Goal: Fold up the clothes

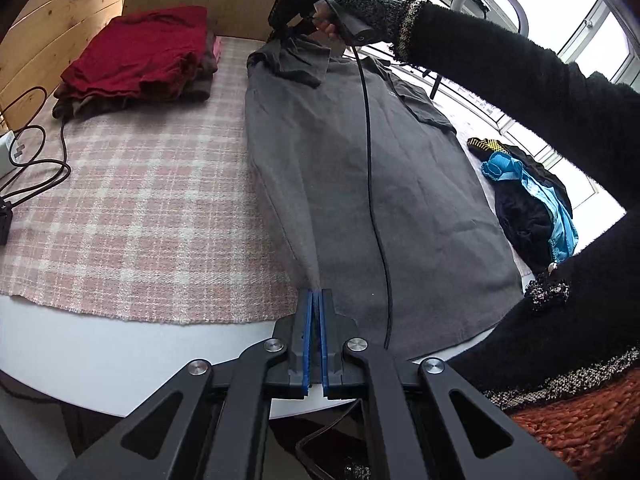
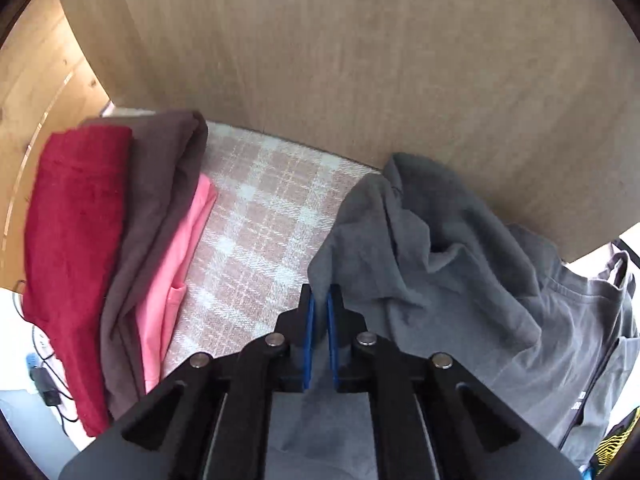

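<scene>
White round-edged table (image 1: 100, 352) carries a pink-and-cream plaid woven cloth (image 1: 140, 208), coarse in texture with a frayed near hem; a pale wood-grain panel (image 2: 360, 60) stands upright along its far edge. Grey T-shirt (image 1: 360, 200) lies lengthwise on the plaid cloth, matte soft knit, long and roughly rectangular, its near hem overhanging the cloth onto bare table; the left long edge is lifted into a taut ridge running from near corner to far shoulder. The far left sleeve is folded over on itself in rumpled creases, and small white print shows near the chest in the right wrist view. Folded stack (image 1: 136, 60) sits at the far left of the cloth, well apart from the shirt: dark red plush-looking top layer, brown-grey layer beneath, pink piece (image 2: 176, 280) showing at the side. Heap of black and bright blue garments (image 1: 532, 200) lies to the right of the shirt, with a yellow-and-black patterned item at its far end. Black cable (image 1: 372, 180) trails in a thin curve across the shirt's length. Looped black cords and a white charger (image 1: 8, 152) rest at the left table edge. Left gripper (image 1: 316, 300): blue-padded fingers pressed together, pinching the near left hem corner of the shirt. Right gripper (image 2: 320, 308): blue pads closed on the grey fabric at the far left shoulder, a narrow slit between them filled by cloth.
</scene>
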`<state>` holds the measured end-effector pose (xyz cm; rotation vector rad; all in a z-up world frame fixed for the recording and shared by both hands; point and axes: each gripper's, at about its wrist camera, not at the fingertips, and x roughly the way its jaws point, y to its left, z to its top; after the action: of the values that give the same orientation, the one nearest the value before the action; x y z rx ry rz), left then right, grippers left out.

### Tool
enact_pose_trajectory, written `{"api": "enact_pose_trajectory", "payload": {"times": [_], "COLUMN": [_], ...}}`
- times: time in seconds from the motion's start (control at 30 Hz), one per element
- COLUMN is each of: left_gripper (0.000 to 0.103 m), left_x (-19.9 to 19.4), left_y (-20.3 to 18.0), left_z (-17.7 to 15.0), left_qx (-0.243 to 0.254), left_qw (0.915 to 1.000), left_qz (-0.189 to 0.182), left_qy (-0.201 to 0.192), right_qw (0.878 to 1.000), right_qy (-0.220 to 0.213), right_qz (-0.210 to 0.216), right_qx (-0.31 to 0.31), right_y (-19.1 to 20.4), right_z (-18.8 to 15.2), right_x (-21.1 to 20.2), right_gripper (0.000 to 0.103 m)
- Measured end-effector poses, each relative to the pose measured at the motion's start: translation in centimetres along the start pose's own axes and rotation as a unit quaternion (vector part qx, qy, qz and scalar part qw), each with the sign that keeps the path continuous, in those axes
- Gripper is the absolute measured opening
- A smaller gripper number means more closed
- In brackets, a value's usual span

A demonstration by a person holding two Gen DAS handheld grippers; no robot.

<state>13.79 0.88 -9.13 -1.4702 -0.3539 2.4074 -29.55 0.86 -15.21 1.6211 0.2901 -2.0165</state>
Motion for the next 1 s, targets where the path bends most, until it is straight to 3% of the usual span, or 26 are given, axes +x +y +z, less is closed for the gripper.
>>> {"api": "enact_pose_trajectory", "payload": {"times": [0.23,0.4,0.5,0.6,0.7,0.83,0.9,1.0], "left_gripper": [0.003,0.004,0.005,0.005,0.009,0.009,0.020,0.023], "left_x": [0.4,3.9,6.0,6.1,3.5,0.4,-0.6,-0.4], "left_y": [-6.1,-10.9,-12.3,-12.8,-12.7,-11.6,-10.4,-8.2], "left_z": [0.3,0.5,0.0,-0.7,-1.6,-3.4,-4.0,-4.3], "left_qx": [0.048,0.070,0.065,0.052,0.048,0.030,0.014,-0.005], "left_qw": [0.9987,0.9957,0.9940,0.9939,0.9953,0.9970,0.9969,0.9958], "left_qz": [-0.014,-0.050,-0.055,-0.055,-0.048,-0.002,0.026,0.053], "left_qy": [0.005,0.035,0.068,0.080,0.068,0.071,0.073,0.075], "right_qw": [0.997,0.998,0.997,0.994,0.992,0.980,0.975,0.969], "right_qy": [-0.055,-0.053,-0.019,-0.036,-0.054,-0.058,-0.062,-0.063], "right_qz": [0.054,0.009,0.012,0.056,0.076,0.168,0.199,0.230], "right_qx": [0.012,0.031,0.071,0.089,0.086,0.084,0.076,0.063], "right_y": [-6.5,-11.9,-15.2,-17.4,-18.4,-19.2,-19.1,-19.2], "right_z": [-3.2,-5.5,-6.6,-8.4,-10.5,-14.1,-16.3,-20.2], "right_x": [-6.8,-8.1,-7.2,-8.7,-11.6,-15.5,-17.5,-20.3], "right_gripper": [0.006,0.006,0.021,0.024,0.037,0.037,0.037,0.037]}}
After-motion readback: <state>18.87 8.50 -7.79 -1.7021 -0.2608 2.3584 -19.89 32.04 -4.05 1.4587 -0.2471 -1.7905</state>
